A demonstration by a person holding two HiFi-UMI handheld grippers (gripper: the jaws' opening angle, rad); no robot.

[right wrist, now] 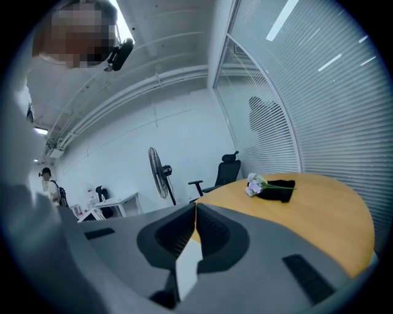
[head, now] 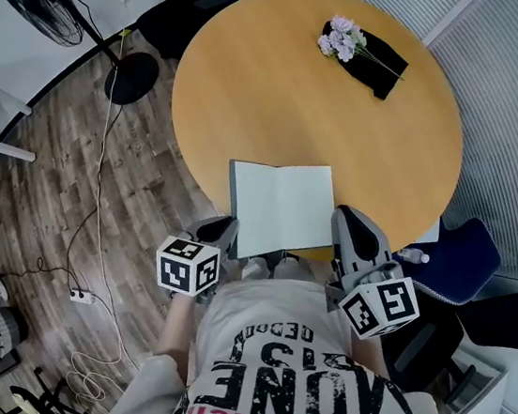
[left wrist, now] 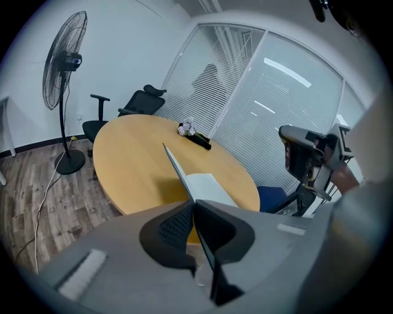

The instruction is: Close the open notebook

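Head view: steeply down over notebook (head: 283, 205), table (head: 256, 87) near edge. Gripper views: low, close at near edge, facing across; both share flowers (left wrist: 186, 127), fan (left wrist: 64, 59).

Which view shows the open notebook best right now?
Head view: the whole notebook spread shows from above. Left gripper view shows one cover edge-on, raised; right gripper view only a pale page sliver.

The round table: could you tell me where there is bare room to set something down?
Bare: left half of the table, and the strip between notebook and flowers. Crowded: the near edge, where left tongs and right tongs grip the notebook.
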